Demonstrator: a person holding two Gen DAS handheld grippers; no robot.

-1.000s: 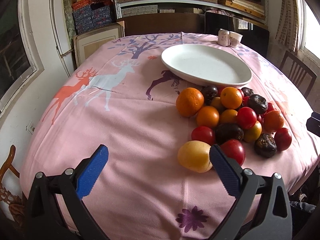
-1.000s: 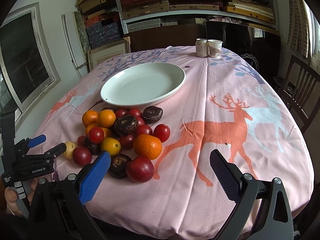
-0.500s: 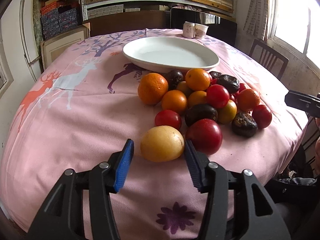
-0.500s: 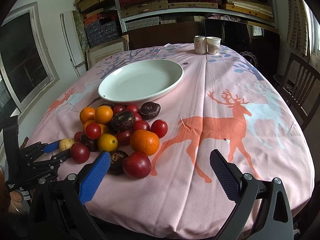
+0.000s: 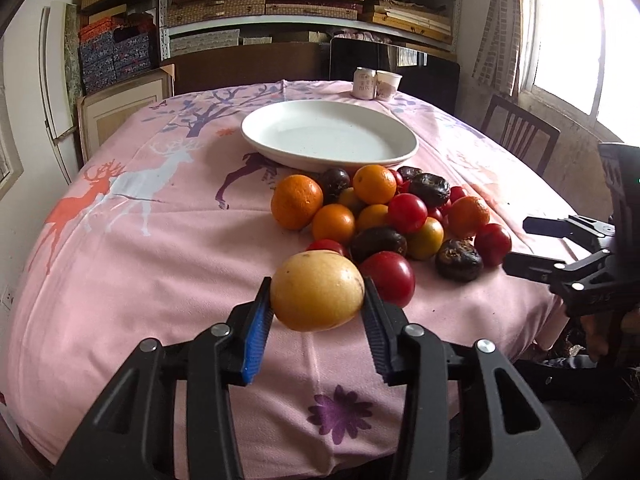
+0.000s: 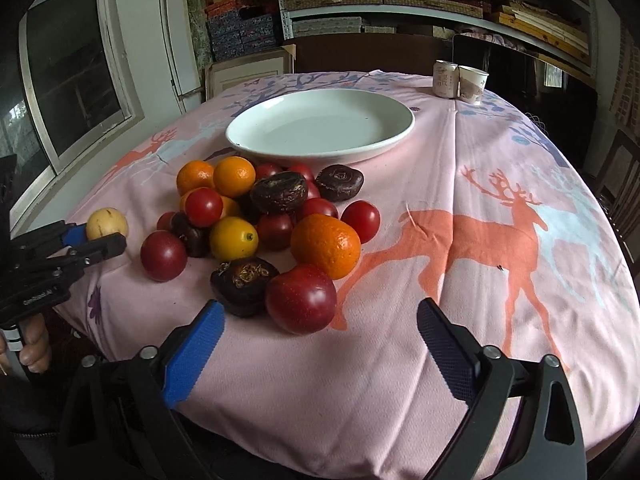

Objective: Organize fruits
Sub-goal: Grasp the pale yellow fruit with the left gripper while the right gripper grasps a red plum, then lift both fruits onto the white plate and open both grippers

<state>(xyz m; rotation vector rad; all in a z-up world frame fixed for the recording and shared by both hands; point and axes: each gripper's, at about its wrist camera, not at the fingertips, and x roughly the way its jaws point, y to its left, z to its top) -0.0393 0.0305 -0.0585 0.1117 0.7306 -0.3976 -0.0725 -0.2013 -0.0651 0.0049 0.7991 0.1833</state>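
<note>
The pile of fruits [image 5: 384, 216] hides part of itself: the lower fruits lie under oranges and red ones, and I cannot count them. The desk [image 6: 460, 184] is covered by a pink cloth with deer, and its near edge is cut off by the black frames of both tools. Of the person only some fingertips on the handles are seen, at the border of each view.

The left gripper [image 5: 316, 316] points down toward the near left edge of the desk. Its fingers [image 5: 256, 328] are closing on the yellow fruit [image 5: 317, 291], and both blue pads touch its sides. This fruit sits at the near left end of the pile, just beside a dark red fruit [image 5: 389, 277].

The right gripper [image 6: 320, 340] points down at the near edge of the desk. Its fingers [image 6: 191, 360] are wide apart and starting to close, with no fruit between the pads; a red apple-like fruit [image 6: 301, 298] lies just ahead of them.

The white plate [image 6: 320, 128] stands behind the pile, near the far edge. A can [image 6: 445, 78] and a paper cup [image 6: 472, 83] touch each other at the far right corner; their print is too small to read. On the left tool a white text is visible, but it is not legible.
</note>
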